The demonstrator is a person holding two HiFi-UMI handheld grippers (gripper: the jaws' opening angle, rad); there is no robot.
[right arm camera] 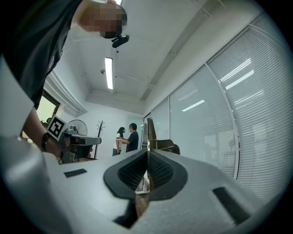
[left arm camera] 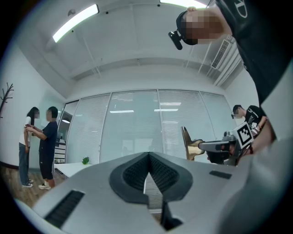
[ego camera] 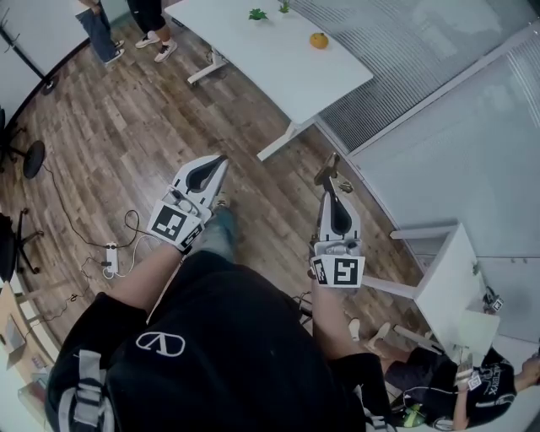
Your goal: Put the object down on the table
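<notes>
My right gripper (ego camera: 326, 191) is shut on a thin brass-coloured object (ego camera: 327, 171), which sticks out past its tips above the wooden floor. In the right gripper view the object (right arm camera: 150, 131) rises as a narrow brown blade from the closed jaws of that gripper (right arm camera: 147, 153). The left gripper view shows it (left arm camera: 187, 140) from the side, held upright at the tip of the right gripper (left arm camera: 204, 146). My left gripper (ego camera: 221, 161) is held out level beside it, jaws together with nothing between them (left arm camera: 149, 156). The white table (ego camera: 253, 59) lies ahead, a stretch of floor away.
An orange (ego camera: 318, 40) and small green plants (ego camera: 257, 14) sit on the white table. Two people stand at its far left (left arm camera: 40, 146). A glass wall with blinds (ego camera: 447, 126) runs on the right, with a small white stand (ego camera: 447, 283) and a seated person (ego camera: 472, 388) near it. A power strip (ego camera: 110, 257) lies on the floor.
</notes>
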